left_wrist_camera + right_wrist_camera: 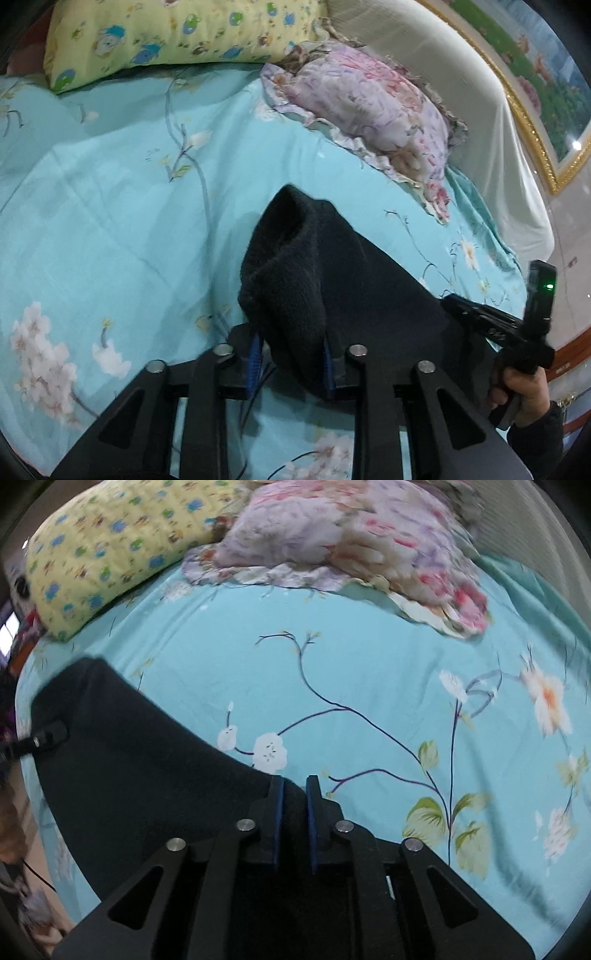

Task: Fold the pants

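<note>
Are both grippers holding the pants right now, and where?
Yes. The left gripper pinches a bunched fold of the black pants; the right gripper clamps their edge, with the fabric stretched between them.

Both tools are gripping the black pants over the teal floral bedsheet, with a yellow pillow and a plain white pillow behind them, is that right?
Not quite. The second pillow is pink and purple floral, not plain white, as the right wrist view shows. The rest holds: left tool and right tool grip the black pants over the teal bedsheet, yellow pillow behind.
</note>
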A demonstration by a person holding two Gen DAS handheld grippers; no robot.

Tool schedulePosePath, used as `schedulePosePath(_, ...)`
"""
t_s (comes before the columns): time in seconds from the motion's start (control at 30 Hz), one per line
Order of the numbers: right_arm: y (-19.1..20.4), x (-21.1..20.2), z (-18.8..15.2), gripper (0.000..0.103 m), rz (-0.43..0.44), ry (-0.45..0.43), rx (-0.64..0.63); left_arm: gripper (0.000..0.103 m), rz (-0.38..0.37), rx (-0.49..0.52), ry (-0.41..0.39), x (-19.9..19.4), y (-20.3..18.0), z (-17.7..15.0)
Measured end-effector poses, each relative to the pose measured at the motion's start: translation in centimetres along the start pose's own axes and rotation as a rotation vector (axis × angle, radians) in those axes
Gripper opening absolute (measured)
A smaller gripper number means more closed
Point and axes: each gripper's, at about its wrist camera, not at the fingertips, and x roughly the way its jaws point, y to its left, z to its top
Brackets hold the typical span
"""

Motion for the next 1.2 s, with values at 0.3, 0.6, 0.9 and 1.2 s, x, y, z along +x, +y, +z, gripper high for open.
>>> schedulePosePath(0.3, -2.7, -6.3, -3.5, 0.045, 0.027, -0.117, 0.161, 0.056, 0.025, 0.070, -0.122, -4.8, -2.8, 0.4)
schedulePosePath(0.6, -4.3, -12.0, -9.5, 0.054, 0.032, -0.196, 0.302, 0.061, -0.065, 0.211, -0.041, -2.4, -10.7, -1.8)
schedulePosePath(0.9, -7.6, -16.9, -16.8, 0.058, -0.022, -0.260, 0.476, 0.064, -0.141, 0.358, 0.065, 1.0, -19.0, -5.2)
schedulePosePath(1.2, -10.0, -21.1, -24.4, 0.063, -0.165, -0.296, 0.625, 0.068, -0.212, 0.538, 0.146, 3.6, -27.4, -8.3)
